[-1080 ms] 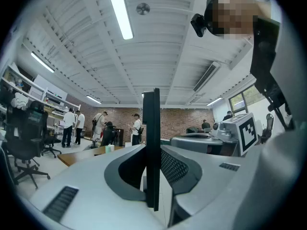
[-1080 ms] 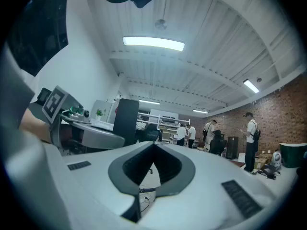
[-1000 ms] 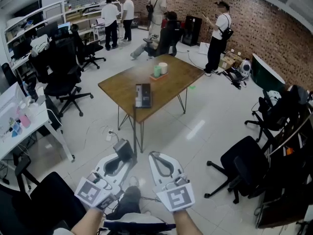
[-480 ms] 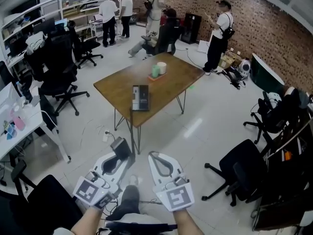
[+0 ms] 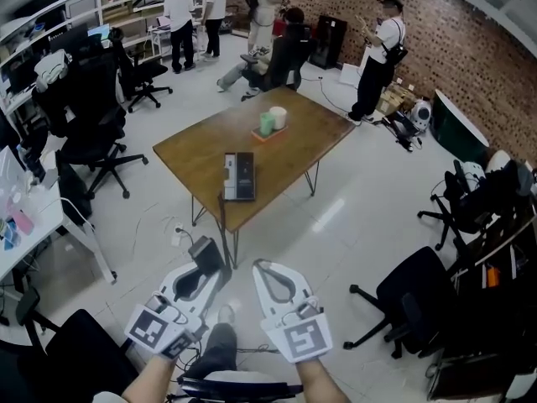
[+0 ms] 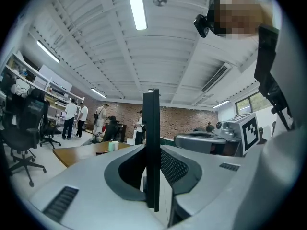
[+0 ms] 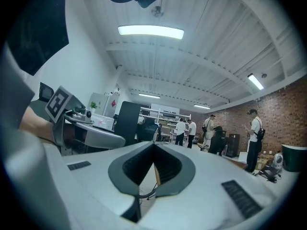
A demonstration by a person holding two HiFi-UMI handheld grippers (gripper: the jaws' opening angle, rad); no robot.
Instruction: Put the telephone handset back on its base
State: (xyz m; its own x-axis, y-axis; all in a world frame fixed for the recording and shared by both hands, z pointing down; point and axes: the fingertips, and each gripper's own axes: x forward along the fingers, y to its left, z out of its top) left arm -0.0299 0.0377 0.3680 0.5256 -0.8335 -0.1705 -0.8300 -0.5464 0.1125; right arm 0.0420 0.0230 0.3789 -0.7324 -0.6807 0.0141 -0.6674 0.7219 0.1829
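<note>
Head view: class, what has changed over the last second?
The table and phone sit slightly nearer and further left: the camera moved, they did not. Nothing grasped or released. The left tool still grips a black slab; the right tool stays shut.

Head camera looks steeply down over the left tongs (image 5: 208,260) and right tongs (image 5: 267,271), table (image 5: 193,154) well ahead. Both tongs cameras ride low, tilted toward the ceiling (image 6: 96,47); all three share the brick wall (image 5: 470,32).

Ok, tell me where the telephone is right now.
In the head view, the telephone lies on the wooden table, towards the corner nearest the camera. The two cups stand further back on the same table.
</note>
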